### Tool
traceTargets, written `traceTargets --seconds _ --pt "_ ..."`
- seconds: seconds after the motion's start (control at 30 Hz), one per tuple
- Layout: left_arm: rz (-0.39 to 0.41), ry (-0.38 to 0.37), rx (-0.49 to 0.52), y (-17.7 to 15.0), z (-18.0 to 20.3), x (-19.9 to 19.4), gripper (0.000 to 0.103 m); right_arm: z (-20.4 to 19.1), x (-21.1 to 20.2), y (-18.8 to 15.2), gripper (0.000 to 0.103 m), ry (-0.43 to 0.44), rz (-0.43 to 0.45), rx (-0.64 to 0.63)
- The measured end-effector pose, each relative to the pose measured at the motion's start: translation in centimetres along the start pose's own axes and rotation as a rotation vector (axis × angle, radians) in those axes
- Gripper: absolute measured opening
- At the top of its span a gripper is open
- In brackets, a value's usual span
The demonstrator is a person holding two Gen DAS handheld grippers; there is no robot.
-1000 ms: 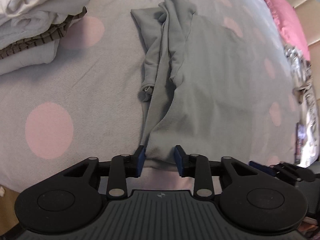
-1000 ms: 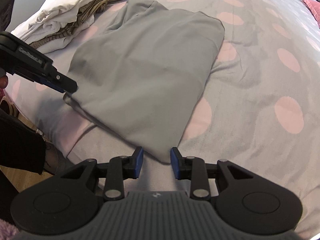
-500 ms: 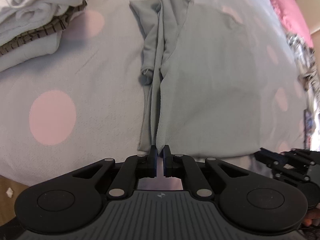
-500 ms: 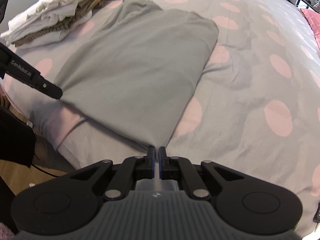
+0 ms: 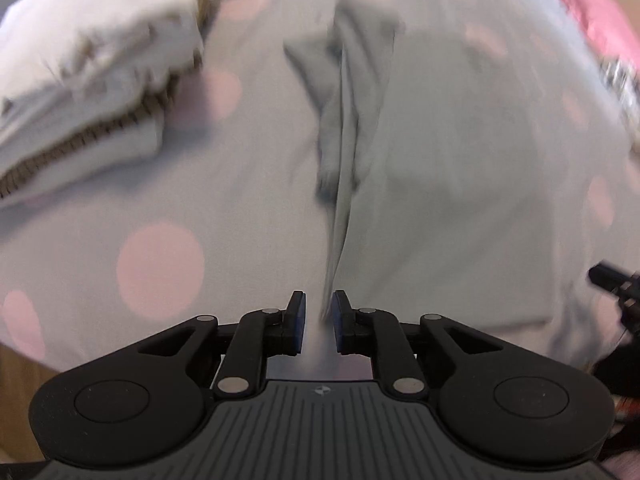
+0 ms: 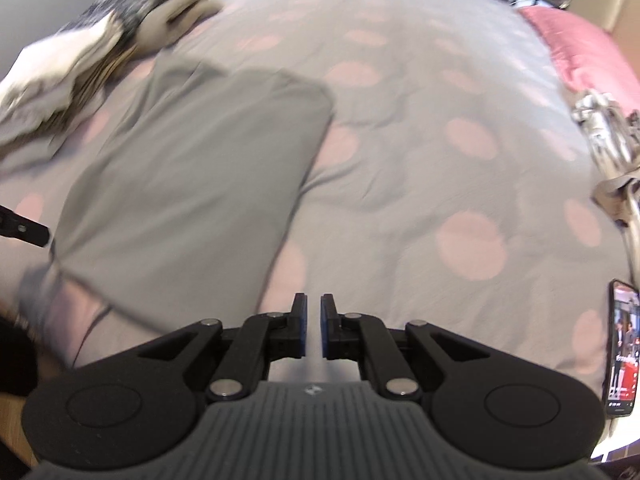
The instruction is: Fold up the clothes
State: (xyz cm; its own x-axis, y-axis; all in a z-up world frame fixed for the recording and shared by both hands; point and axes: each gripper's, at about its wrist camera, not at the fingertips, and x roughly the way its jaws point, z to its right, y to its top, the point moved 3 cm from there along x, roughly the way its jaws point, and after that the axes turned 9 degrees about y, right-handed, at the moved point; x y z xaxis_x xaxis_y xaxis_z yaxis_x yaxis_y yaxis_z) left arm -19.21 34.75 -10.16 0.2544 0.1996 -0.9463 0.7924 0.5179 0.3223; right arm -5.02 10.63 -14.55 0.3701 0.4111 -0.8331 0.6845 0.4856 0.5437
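A grey shirt (image 5: pixel 440 168) lies on the polka-dot bed cover (image 5: pixel 160 264), partly folded, with a bunched sleeve along its left side. My left gripper (image 5: pixel 319 312) is shut on the shirt's near hem; a taut ridge of cloth runs up from the jaws. In the right wrist view the same shirt (image 6: pixel 188 184) lies to the left. My right gripper (image 6: pixel 313 320) stands nearly closed with a narrow gap, beside the shirt's near right corner; whether it holds cloth is not clear. Both views are blurred.
A pile of white and striped clothes (image 5: pixel 88 80) sits at the far left, also in the right wrist view (image 6: pixel 72 64). A pink pillow (image 6: pixel 580 48) lies at the far right. A phone (image 6: pixel 620 348) rests at the right edge. The bed edge is close below the grippers.
Both grippers have lifted and swung, so more of the bed shows. The left one pulls the hem into a taut ridge. The right one now sits off the shirt's corner.
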Motion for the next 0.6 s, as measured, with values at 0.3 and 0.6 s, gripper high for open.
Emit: traceTargets --seconds 0.3,0.6 --pt "0.174 -0.089 0.055 6.6 4.3 -1.4 0.011 -0.7 1.0 4.5 0.008 -0.003 0.083 0.002" --pt "0.186 -0.1 0.024 7.6 4.8 2.7 0.011 -3.8 3.5 7.7 0.008 0.047 0.156 -0.129"
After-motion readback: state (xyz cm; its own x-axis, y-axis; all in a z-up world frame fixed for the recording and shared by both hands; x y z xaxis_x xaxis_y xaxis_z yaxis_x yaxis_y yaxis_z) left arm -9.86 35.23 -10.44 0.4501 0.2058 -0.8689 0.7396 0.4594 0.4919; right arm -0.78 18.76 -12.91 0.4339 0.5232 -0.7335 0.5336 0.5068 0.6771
